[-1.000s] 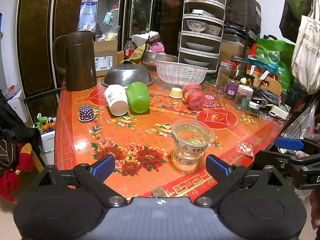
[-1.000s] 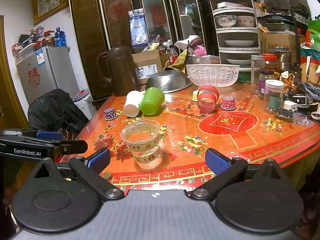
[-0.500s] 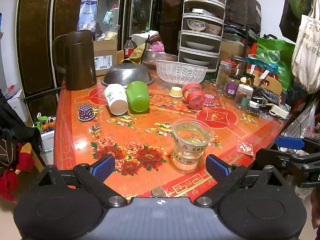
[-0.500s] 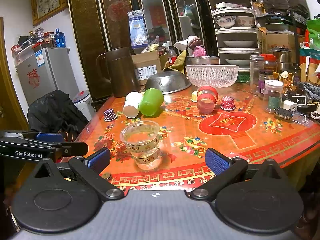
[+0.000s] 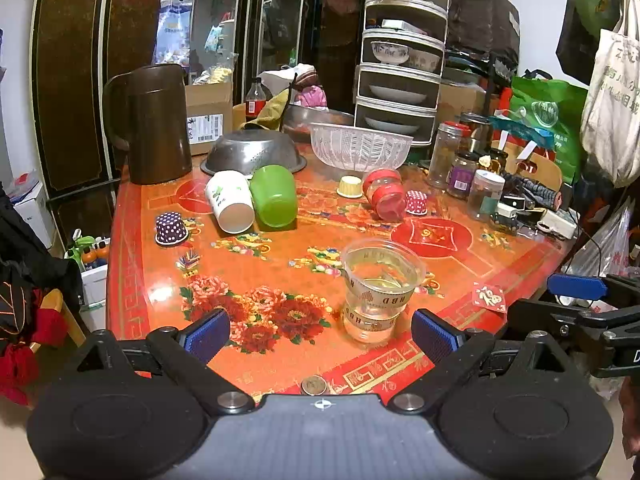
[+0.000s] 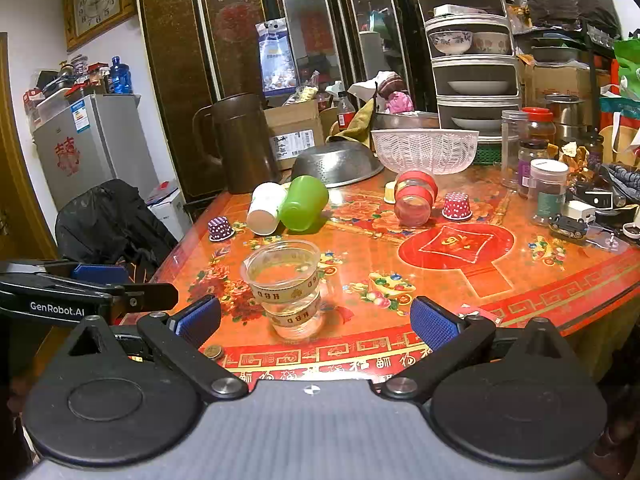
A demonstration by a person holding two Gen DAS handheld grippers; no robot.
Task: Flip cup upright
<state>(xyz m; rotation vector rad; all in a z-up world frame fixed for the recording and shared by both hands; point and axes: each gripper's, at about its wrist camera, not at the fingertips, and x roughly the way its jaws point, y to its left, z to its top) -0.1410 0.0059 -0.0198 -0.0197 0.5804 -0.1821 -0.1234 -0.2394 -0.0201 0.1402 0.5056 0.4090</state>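
Observation:
A clear plastic cup with gold bands stands upright, mouth up, near the table's front edge; it also shows in the right wrist view. A white paper cup and a green cup lie on their sides side by side farther back, also in the right wrist view as the white cup and the green cup. A red-banded clear cup lies on its side. My left gripper is open and empty before the clear cup. My right gripper is open and empty, the clear cup just beyond its fingers.
A brown jug, an upturned steel colander, a white plastic basket and several jars stand at the back. Small dotted paper cups sit upside down. A coin lies at the front edge of the red flowered table.
The right wrist view has drifted slightly; the cups have not moved. Both grippers stay open.

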